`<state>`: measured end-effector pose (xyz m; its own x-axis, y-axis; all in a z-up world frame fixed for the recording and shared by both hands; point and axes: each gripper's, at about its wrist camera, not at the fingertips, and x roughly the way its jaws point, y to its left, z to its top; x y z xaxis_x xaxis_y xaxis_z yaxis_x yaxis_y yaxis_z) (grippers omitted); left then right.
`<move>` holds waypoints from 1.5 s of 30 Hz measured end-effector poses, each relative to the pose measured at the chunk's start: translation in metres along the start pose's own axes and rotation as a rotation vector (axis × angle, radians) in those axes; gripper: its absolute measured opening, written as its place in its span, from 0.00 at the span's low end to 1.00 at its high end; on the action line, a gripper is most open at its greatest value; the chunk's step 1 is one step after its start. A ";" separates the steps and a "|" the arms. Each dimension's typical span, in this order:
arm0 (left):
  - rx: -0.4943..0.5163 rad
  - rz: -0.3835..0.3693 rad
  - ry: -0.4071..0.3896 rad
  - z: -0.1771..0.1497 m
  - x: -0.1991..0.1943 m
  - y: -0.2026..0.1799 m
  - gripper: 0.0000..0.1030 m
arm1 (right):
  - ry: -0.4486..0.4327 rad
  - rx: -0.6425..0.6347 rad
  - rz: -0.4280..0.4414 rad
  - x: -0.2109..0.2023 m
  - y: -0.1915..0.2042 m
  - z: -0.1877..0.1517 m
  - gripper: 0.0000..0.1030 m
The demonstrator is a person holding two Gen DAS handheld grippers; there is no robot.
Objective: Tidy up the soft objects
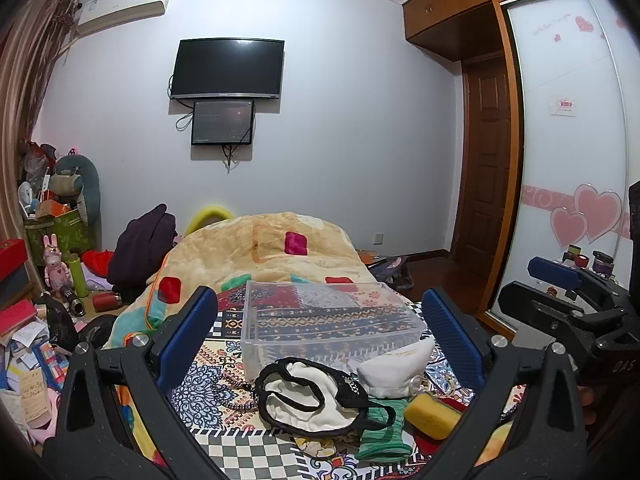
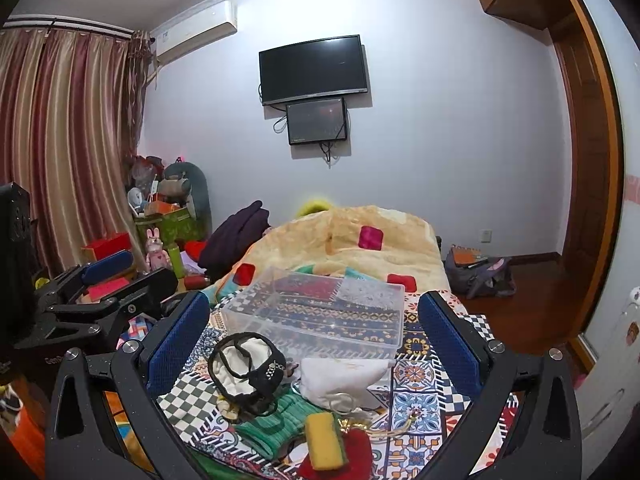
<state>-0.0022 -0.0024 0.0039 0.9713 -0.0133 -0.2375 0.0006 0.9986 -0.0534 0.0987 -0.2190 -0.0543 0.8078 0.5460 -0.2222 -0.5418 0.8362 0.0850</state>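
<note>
The soft items lie piled on the patterned bedspread point(image 1: 224, 384), just in front of the empty clear bin point(image 1: 328, 320): black-and-white mask point(image 1: 308, 396), white pouch point(image 1: 394, 372), green knit point(image 1: 382, 432), yellow sponge point(image 1: 432, 416). Left gripper point(image 1: 320, 332) and right gripper point(image 2: 316, 336) hover above with jaws wide apart, holding nothing. Risks: the mask's loops likely snag neighbouring items; a light bin may slide if bumped.
</note>
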 end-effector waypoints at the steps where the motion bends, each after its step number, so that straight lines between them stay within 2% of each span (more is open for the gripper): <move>1: 0.001 0.000 -0.001 -0.001 0.000 0.000 1.00 | -0.002 0.001 0.001 0.000 0.000 0.000 1.00; 32: 0.001 0.001 -0.004 0.001 -0.002 0.002 1.00 | -0.006 0.007 0.007 -0.002 -0.001 -0.002 1.00; 40: 0.001 -0.026 0.038 0.001 0.004 0.001 1.00 | 0.025 -0.003 0.009 0.004 0.001 0.000 1.00; 45: 0.000 -0.024 0.107 -0.012 0.016 0.005 1.00 | 0.099 0.001 0.035 0.015 -0.006 -0.005 1.00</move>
<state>0.0103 0.0015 -0.0114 0.9401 -0.0427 -0.3382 0.0237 0.9979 -0.0600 0.1126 -0.2162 -0.0625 0.7613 0.5676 -0.3135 -0.5695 0.8164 0.0951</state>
